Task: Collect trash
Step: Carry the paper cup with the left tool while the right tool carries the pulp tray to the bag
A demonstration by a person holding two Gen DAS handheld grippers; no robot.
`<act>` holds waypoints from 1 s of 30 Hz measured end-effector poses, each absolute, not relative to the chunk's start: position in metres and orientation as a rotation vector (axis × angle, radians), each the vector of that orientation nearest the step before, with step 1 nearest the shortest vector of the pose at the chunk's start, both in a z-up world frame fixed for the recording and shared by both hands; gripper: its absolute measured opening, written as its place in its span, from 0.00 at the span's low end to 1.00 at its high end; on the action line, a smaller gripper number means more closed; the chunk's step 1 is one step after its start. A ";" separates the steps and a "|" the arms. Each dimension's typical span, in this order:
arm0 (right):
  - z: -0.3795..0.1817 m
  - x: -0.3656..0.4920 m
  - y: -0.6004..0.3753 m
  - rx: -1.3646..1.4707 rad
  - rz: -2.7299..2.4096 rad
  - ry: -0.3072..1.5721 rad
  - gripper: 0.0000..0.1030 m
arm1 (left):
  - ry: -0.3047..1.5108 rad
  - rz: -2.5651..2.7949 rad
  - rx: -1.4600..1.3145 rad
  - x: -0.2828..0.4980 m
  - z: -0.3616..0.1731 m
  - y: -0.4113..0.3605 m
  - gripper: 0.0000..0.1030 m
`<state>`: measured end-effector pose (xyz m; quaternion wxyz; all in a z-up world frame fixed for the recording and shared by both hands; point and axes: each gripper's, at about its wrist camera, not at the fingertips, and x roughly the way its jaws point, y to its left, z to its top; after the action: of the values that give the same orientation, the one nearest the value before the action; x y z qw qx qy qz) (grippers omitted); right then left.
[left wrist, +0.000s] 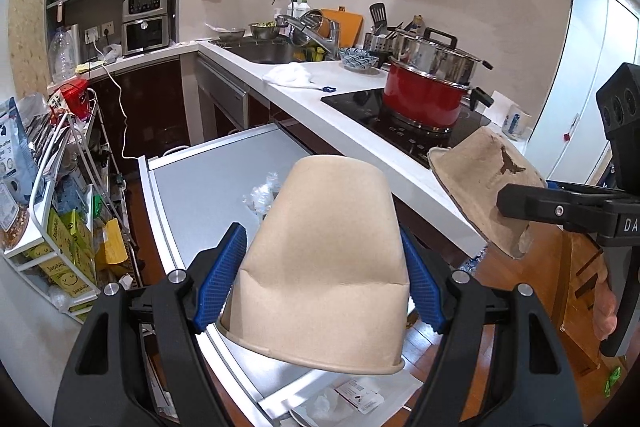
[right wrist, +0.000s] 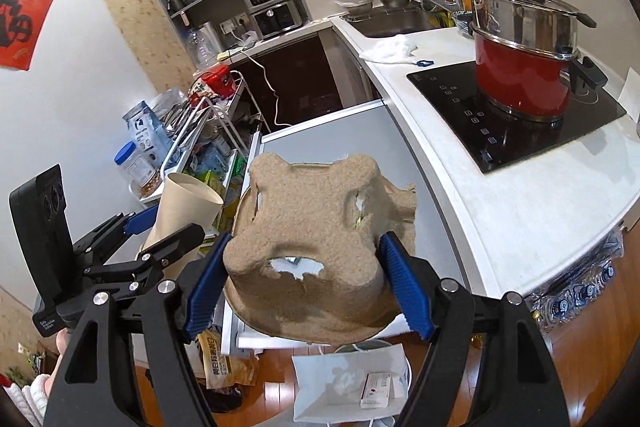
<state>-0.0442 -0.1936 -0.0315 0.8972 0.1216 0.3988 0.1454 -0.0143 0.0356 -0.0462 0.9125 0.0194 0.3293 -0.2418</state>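
Open air ahead; white counter (left wrist: 360,143) right, wire rack (left wrist: 76,163) left.

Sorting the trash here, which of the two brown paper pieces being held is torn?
The moulded pulp tray in the right claw: ragged holes. The paper cup in the left claw is only dented.

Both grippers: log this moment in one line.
left gripper: shut on paper cup | right gripper: shut on pulp tray | white bag: below

Black grippers, ribbed blue fingers (left wrist: 226,269), silver screws
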 end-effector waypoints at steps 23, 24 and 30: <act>-0.092 -0.119 -0.205 0.195 0.372 1.046 0.71 | 0.813 -0.492 0.095 -0.090 -0.091 0.023 0.73; -0.098 -0.122 -0.204 0.185 0.374 1.062 0.71 | 0.826 -0.492 0.096 -0.092 -0.096 0.021 0.73; -0.135 -0.133 -0.197 0.171 0.378 1.163 0.71 | 0.907 -0.503 0.103 -0.105 -0.129 0.019 0.73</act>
<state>-0.1326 -0.1974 -0.1347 0.8155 0.0801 0.5451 0.1774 -0.1055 0.0187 -0.1288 0.8671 0.0493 0.4334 -0.2404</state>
